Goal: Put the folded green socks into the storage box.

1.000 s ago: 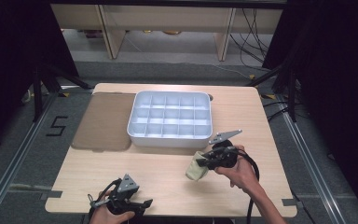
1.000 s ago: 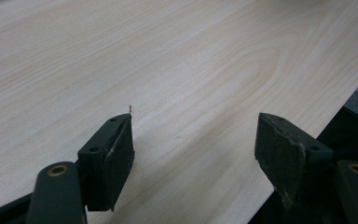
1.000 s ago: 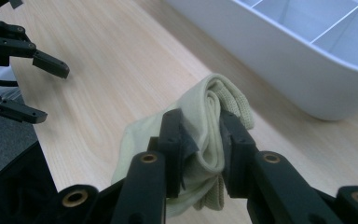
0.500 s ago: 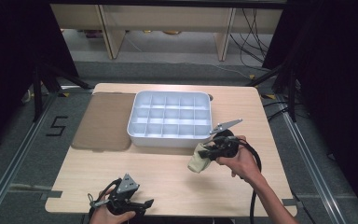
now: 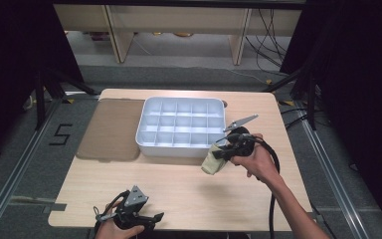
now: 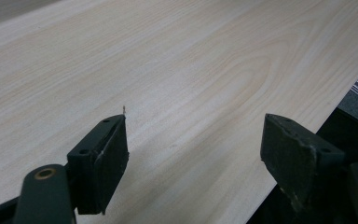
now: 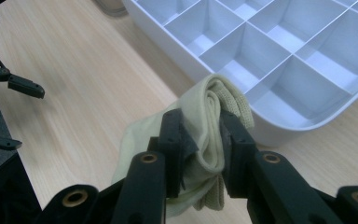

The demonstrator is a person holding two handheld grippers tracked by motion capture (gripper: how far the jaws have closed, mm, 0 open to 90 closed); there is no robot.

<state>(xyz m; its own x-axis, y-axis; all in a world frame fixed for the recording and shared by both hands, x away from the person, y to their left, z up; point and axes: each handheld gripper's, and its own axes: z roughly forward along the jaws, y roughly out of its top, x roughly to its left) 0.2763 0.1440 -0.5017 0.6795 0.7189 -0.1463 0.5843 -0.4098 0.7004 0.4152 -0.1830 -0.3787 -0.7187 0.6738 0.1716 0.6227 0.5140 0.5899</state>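
A folded pale yellow-green cloth (image 5: 212, 162) hangs just above the table at the near right corner of the white compartment tray (image 5: 175, 145). My right gripper (image 5: 222, 153) is shut on it. In the right gripper view the black pads pinch the cloth's (image 7: 205, 109) folded middle, with the tray's rim (image 7: 265, 133) just beyond. My left gripper (image 5: 155, 217) rests at the table's near edge, held by a hand. Its jaws have just been opening and now stand wide over bare wood in the left gripper view (image 6: 193, 144), with nothing between them.
A flat brown mat (image 5: 110, 128) lies left of the tray. The tray's compartments look empty. Bare light wood (image 5: 179, 189) stretches between the two grippers. A black cable (image 5: 271, 199) trails from the right gripper along the forearm. The left gripper sits close to the table's near edge (image 6: 307, 126).
The right gripper has risen with the cloth and moved farther from the near edge, toward the tray's near right corner. The left gripper has stayed in place.
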